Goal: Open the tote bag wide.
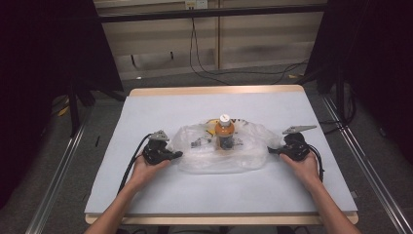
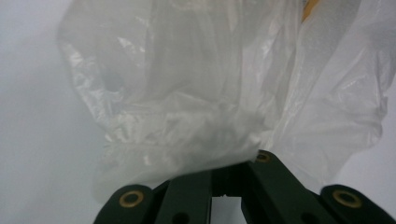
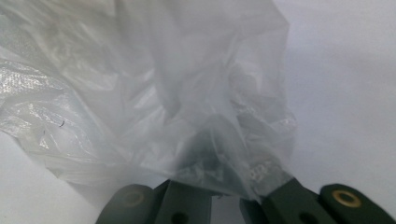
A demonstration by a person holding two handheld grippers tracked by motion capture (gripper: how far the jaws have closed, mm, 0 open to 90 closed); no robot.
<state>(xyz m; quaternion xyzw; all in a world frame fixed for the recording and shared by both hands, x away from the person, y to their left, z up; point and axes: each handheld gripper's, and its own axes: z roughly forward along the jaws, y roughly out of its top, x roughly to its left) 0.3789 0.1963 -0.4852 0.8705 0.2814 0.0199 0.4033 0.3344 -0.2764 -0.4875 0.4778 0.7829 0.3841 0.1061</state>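
Hand-held gripper on the left (image 1: 178, 154) and hand-held gripper on the right (image 1: 271, 150) each clamped on opposite side edges of clear plastic bag (image 1: 221, 151) mid-desk (image 1: 146, 195), long axis running straight between them, orange bottle (image 1: 224, 132) upright at centre, equally near both.

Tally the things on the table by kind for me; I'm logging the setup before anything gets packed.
Clear plastic bag: 1
Orange bottle with white cap: 1
Hand-held gripper: 2 (left, right)
Total: 4
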